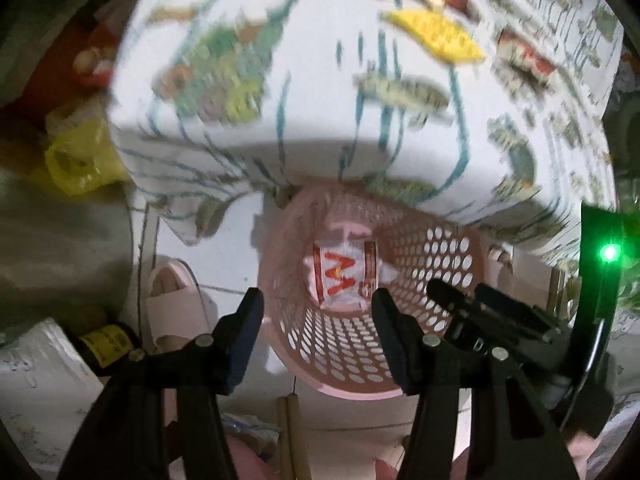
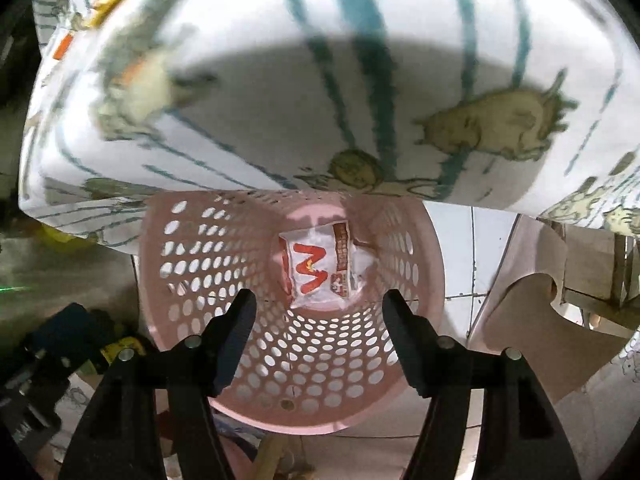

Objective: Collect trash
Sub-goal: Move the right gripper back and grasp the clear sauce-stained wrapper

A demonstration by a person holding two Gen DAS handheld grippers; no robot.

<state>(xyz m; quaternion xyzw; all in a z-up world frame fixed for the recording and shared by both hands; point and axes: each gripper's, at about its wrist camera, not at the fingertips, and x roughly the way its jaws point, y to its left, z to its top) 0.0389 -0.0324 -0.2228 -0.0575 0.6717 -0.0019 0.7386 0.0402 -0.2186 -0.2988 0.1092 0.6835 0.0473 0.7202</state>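
Note:
A pink perforated basket [image 1: 436, 256] stands on the floor under the table edge; it also shows in the right wrist view [image 2: 192, 264]. A white wrapper with a red W [image 1: 344, 276] lies at its bottom, also in the right wrist view [image 2: 320, 268]. My left gripper [image 1: 316, 312] is open and empty above the basket's near rim. My right gripper [image 2: 320, 312] is open and empty over the basket mouth. The right gripper also shows in the left wrist view [image 1: 464, 296]. A yellow wrapper [image 1: 436, 34] and red packets [image 1: 524, 56] lie on the table.
A table with a white printed cloth [image 1: 304, 92] overhangs the basket. A yellow plastic bag [image 1: 80, 156] lies on the floor at left, a pink slipper [image 1: 176, 300] beside the basket. A cardboard piece [image 2: 532, 320] leans at right in the right wrist view.

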